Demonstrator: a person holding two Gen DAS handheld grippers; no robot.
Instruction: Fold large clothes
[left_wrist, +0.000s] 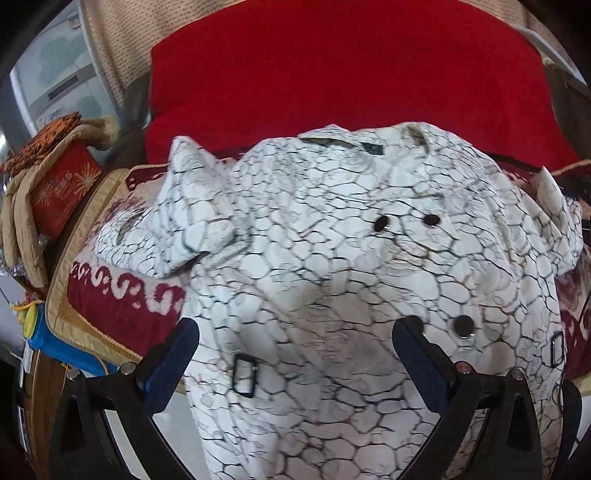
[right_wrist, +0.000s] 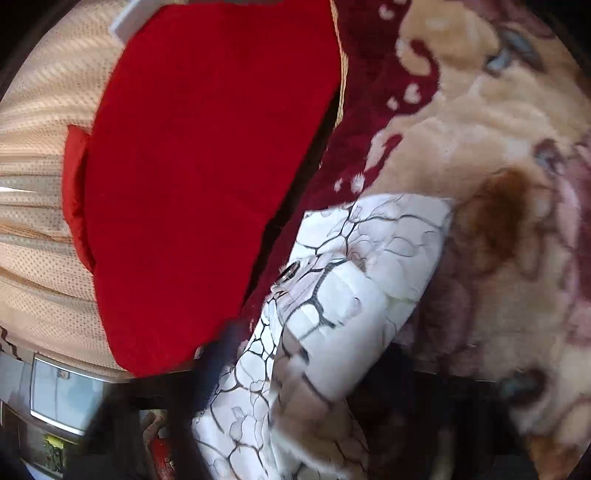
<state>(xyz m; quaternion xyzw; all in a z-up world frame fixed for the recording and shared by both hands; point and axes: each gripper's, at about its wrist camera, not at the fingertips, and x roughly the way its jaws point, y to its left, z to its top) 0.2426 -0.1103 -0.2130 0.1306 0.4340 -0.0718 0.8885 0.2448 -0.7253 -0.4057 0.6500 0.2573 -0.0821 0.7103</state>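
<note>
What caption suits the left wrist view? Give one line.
Open left gripper poised over a white crackle-print garment spread on a patterned blanket.

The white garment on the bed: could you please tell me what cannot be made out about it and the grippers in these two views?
- Left wrist view: the white garment runs off the bottom edge, so its hem and full shape are cut off.
- Left wrist view: the left gripper stands open over it; contact is unclear.
- Right wrist view: motion blur smears the right gripper, and the cloth covers its fingers.
</note>
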